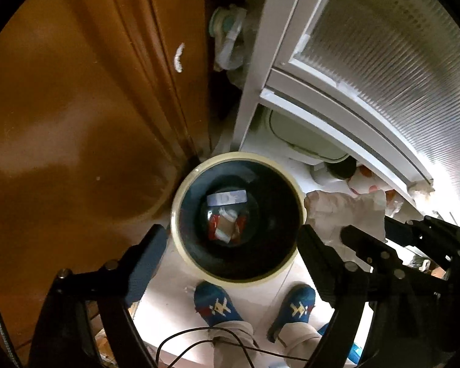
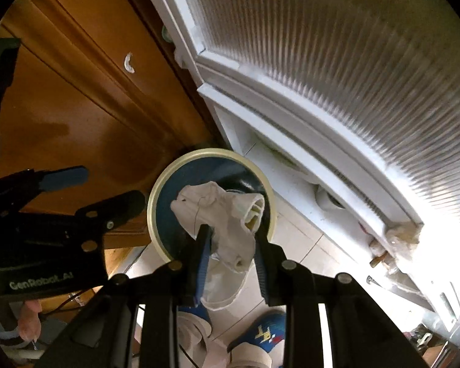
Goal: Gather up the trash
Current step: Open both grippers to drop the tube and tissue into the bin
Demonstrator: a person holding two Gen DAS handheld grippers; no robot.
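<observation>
The round bin [image 1: 176, 214], with a cream rim and a dark blue inside, stands on the floor right below both grippers. At its bottom lie red and white wrappers [image 1: 227, 227] and a pale blue packet [image 1: 227, 198]. My left gripper [image 1: 233, 257] hangs over the bin's near rim, open wide with nothing between its fingers. My right gripper [image 2: 231, 242] is shut on a crumpled white paper [image 2: 220, 211], holding it above the bin [image 2: 211, 153]. In the left wrist view that paper [image 1: 346, 211] sits just right of the rim, in the right gripper [image 1: 371, 227]. The left gripper [image 2: 113, 184] shows at the left.
A brown wooden cabinet door [image 1: 76, 107] rises to the left of the bin. A white door with ribbed glass [image 1: 383, 61] stands on the right, with clutter at its foot. The person's feet in blue slippers [image 1: 217, 303] stand on the pale tiled floor just before the bin.
</observation>
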